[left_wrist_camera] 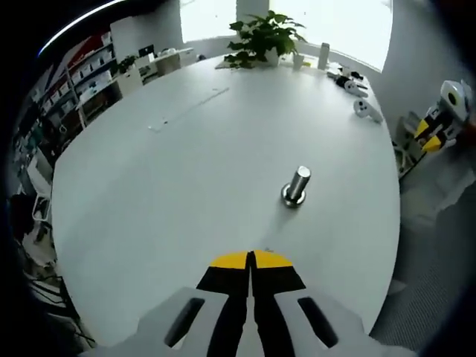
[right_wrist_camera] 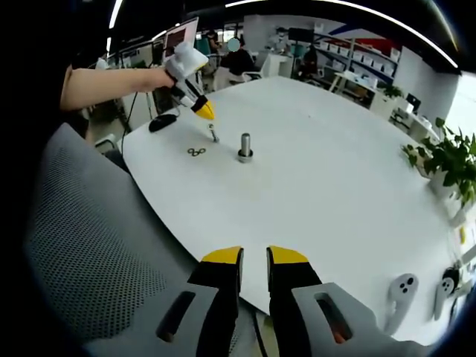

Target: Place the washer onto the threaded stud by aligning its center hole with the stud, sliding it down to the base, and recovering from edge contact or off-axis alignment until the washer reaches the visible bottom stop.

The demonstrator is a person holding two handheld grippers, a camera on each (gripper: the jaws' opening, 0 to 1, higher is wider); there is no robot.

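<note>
**Washers still on the tabletop, both hand-held grippers empty**

In the right gripper view, going from left to right: the left hand-held gripper point(right_wrist_camera: 202, 111) is held by a person's hand point(right_wrist_camera: 152, 77) above the near edge of the white tabletop point(right_wrist_camera: 335, 193), its yellow tips pointing down. Just below it lie two small washers point(right_wrist_camera: 196, 152) touching each other (they look like a figure eight), then a small screw-like part point(right_wrist_camera: 213, 134) standing, then the threaded stud point(right_wrist_camera: 245, 146) upright on its round base. No washer is on the stud yet. The right hand-held gripper point(right_wrist_camera: 254, 262) is slightly open, holds nothing, and hangs over a grey mesh chair point(right_wrist_camera: 82, 245), well apart from the parts.

In the left gripper view the jaws are closed together with nothing between them, and the stud point(left_wrist_camera: 296, 186) stands ahead.

The risks, in my judgement: the washers are thin and flat, so the jaws may slide over them or lift both. A tilted washer may catch on the thread.
</note>
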